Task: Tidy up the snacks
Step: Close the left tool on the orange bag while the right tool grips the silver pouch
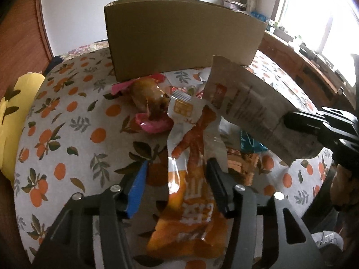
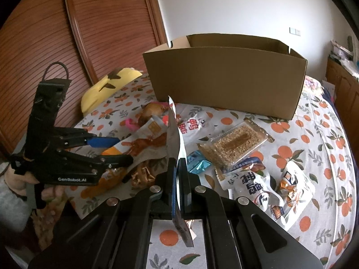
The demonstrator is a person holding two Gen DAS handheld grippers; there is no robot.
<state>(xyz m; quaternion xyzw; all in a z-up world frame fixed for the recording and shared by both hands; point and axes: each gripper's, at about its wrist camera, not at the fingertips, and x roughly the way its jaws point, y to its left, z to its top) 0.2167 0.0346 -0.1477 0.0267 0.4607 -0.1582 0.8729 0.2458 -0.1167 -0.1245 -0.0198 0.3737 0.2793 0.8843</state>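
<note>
1. Two fingers of the left claw (image 1: 177,177) stand apart around the orange packet (image 1: 193,179); its long axis points ahead to the cardboard box (image 1: 179,40).
2. Right claw (image 2: 178,168) is closed on a grey pouch (image 2: 176,134), held edge-on, box (image 2: 224,80) straight ahead.

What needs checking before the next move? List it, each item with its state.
1. Right gripper shut on the pouch: ok.
2. Pouch lifted off the other snacks: ok.
3. Left gripper open, fingers on either side of the orange packet: ok.
4. Orange packet gripped: not ok, the jaws stand apart.
5. Box open at the top: ok.
6. Room inside the box: cannot tell, its floor is hidden by the near wall.
</note>
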